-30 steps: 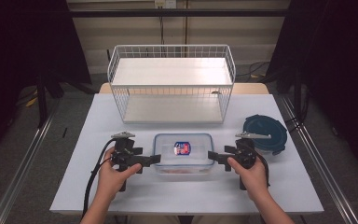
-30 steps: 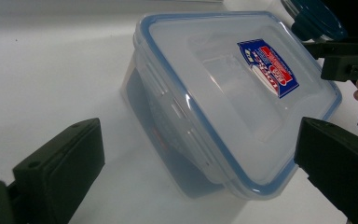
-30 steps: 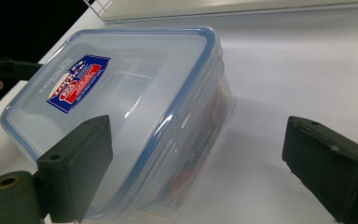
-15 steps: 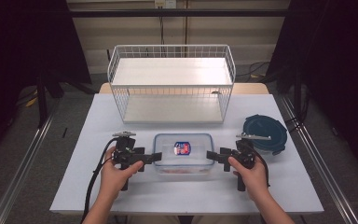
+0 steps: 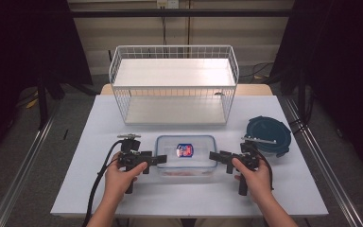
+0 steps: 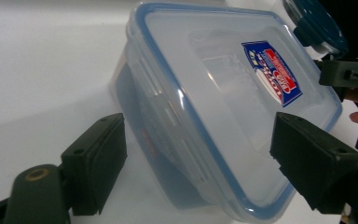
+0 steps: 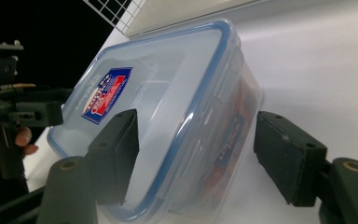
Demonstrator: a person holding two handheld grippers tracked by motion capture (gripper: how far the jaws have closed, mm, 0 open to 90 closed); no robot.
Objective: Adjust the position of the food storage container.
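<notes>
Left claw (image 5: 160, 160) and right claw (image 5: 213, 156) flanking clear lidded box (image 5: 186, 152) mid-desk (image 5: 99, 123); jaws just closing, pads not yet pressing.

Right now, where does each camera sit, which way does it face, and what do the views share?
High view: above the person's side, facing forward and down on the table, wire basket, round lid; both forearms and hands show.
Left gripper view: rides the left gripper, facing the clear container; its own jaws show.
Right gripper view: rides the right gripper, facing the container's other end; its own jaws show.
Shared: the container's red-and-blue label, and each gripper view shows the other gripper beyond.
</notes>
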